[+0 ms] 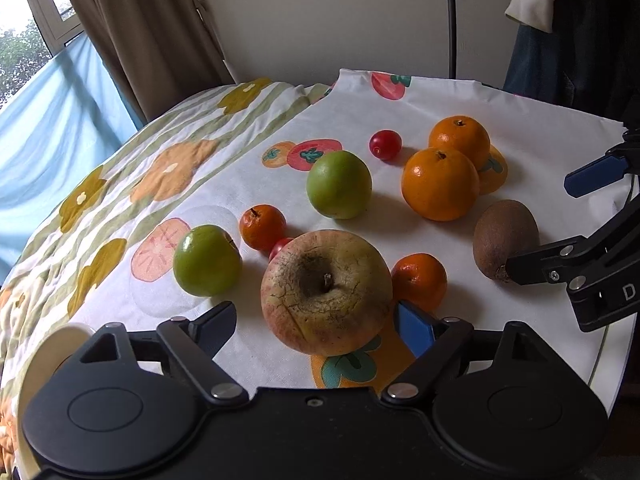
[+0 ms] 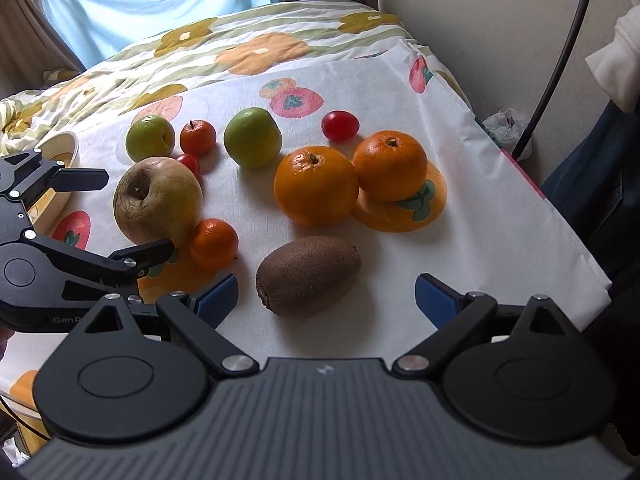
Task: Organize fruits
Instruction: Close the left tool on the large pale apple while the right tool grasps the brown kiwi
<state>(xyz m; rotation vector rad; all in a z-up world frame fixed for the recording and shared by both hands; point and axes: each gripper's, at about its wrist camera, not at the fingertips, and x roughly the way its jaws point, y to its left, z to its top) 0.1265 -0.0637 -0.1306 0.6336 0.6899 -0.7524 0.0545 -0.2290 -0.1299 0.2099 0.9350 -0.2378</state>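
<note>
Fruits lie on a white printed cloth. A big blotchy apple sits between the fingers of my open left gripper, the right pad close beside it. Around it lie two green apples, small tangerines, two oranges, cherry tomatoes and a brown kiwi. My right gripper is open with the kiwi between its fingers, untouched. The left gripper also shows at the left of the right wrist view, around the apple.
A cream bowl stands at the cloth's left edge, behind the left gripper. A flowered quilt lies beyond the cloth. The cloth's right edge drops off beside a wall, a black cable and hanging clothes.
</note>
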